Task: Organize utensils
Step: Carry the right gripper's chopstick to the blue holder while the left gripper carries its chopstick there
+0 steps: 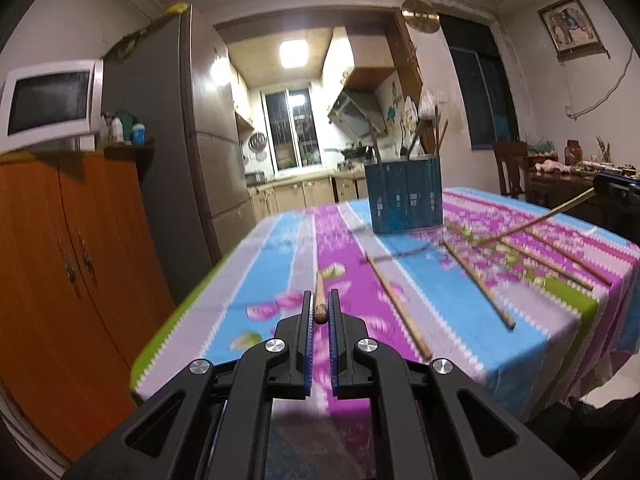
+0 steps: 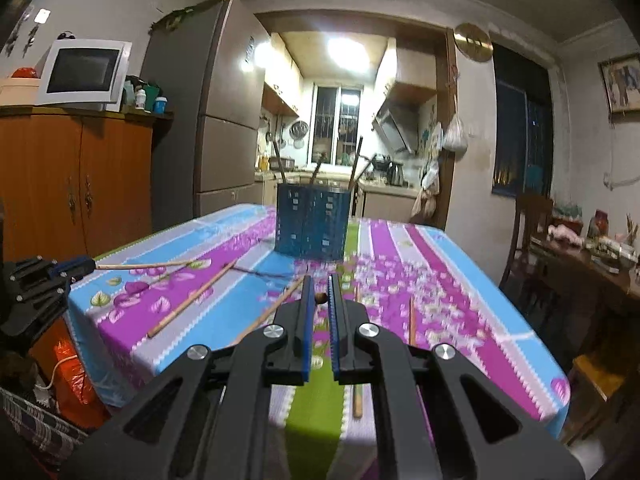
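Note:
My left gripper point(image 1: 320, 300) is shut on a wooden chopstick point(image 1: 319, 300) that points forward over the near table edge; it also shows in the right wrist view point(image 2: 140, 266). My right gripper point(image 2: 320, 286) is shut on another chopstick, seen end-on point(image 2: 320, 298); in the left wrist view that chopstick point(image 1: 552, 212) slants down toward the table. A blue slotted utensil holder point(image 1: 404, 192) point(image 2: 312, 226) stands at the table's far side with several sticks in it. Several loose chopsticks point(image 1: 400, 312) point(image 2: 192, 300) lie on the cloth.
The table carries a striped pink, blue and green floral cloth point(image 1: 280, 248) point(image 2: 460, 264). An orange wooden cabinet point(image 1: 60, 272) with a microwave point(image 1: 48, 100) stands left. A wooden chair point(image 2: 528, 236) and a cluttered sideboard point(image 2: 592, 252) stand right. An orange bag point(image 2: 72, 376) lies beside the table.

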`<move>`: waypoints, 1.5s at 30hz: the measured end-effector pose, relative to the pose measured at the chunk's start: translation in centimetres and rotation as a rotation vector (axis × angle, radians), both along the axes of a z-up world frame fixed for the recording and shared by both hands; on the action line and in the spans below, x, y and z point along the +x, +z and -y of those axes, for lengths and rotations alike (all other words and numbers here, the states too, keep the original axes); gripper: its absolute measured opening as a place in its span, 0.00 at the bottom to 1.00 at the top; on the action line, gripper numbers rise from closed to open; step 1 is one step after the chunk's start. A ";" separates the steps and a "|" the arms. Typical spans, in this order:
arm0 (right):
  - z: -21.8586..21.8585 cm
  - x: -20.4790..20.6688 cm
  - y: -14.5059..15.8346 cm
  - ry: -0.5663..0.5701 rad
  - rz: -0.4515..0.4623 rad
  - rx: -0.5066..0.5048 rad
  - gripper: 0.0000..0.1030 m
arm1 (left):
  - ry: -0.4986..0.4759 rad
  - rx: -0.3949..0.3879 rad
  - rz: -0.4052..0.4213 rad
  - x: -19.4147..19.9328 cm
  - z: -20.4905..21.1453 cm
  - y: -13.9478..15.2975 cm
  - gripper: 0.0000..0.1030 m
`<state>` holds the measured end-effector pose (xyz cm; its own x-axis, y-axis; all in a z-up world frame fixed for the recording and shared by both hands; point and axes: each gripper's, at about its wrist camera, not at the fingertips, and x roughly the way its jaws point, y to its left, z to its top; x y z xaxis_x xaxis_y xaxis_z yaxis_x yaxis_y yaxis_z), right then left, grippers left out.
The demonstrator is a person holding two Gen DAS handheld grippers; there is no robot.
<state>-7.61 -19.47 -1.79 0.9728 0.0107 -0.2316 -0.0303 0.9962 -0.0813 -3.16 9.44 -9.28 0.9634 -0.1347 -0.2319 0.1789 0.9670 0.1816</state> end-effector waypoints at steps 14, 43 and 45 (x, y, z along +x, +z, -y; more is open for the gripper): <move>2.1 4.2 4.9 0.059 0.058 0.037 0.05 | -0.017 -0.045 0.076 3.2 -0.3 6.6 0.07; 0.3 8.1 8.7 0.056 0.199 -0.233 0.05 | -0.119 -0.063 0.051 10.4 1.7 12.2 0.07; 0.6 8.5 9.1 0.062 0.193 -0.212 0.05 | -0.130 -0.064 0.036 11.0 1.9 12.6 0.07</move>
